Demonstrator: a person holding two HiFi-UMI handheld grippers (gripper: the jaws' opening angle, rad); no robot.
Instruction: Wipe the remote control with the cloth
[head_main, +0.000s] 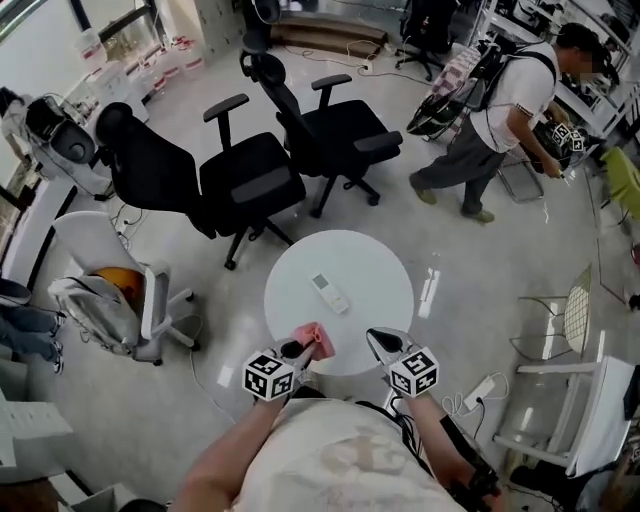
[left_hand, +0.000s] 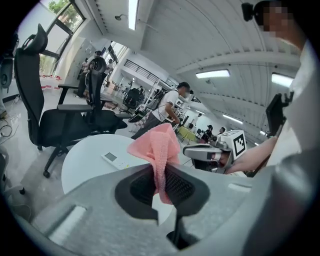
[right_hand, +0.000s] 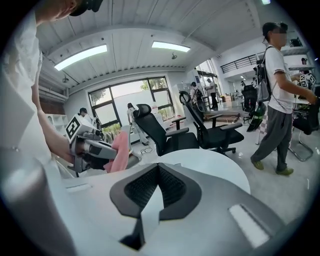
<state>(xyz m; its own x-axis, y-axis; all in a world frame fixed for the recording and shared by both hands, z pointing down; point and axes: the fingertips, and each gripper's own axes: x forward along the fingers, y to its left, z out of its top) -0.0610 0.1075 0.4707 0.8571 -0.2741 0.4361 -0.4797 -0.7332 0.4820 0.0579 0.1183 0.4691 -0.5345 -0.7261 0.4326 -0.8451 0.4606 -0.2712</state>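
Note:
A white remote control (head_main: 329, 292) lies near the middle of the round white table (head_main: 375, 270). My left gripper (head_main: 303, 347) hovers at the table's near edge, shut on a pink cloth (head_main: 314, 338) that sticks up from its jaws. In the left gripper view the cloth (left_hand: 158, 148) is pinched between the pads, with the remote (left_hand: 116, 159) ahead and to the left on the table (left_hand: 85, 162). My right gripper (head_main: 380, 342) is beside it at the near edge, shut and empty. In the right gripper view its jaws (right_hand: 158, 172) meet with nothing between them, and the left gripper (right_hand: 92, 149) with the cloth (right_hand: 119, 152) shows at the left.
Two black office chairs (head_main: 245, 180) (head_main: 330, 125) stand just behind the table. A white chair (head_main: 115, 290) with a bag is at the left, a wire chair (head_main: 570, 320) at the right. A person (head_main: 500, 120) walks at the back right. A power strip (head_main: 482, 390) lies on the floor.

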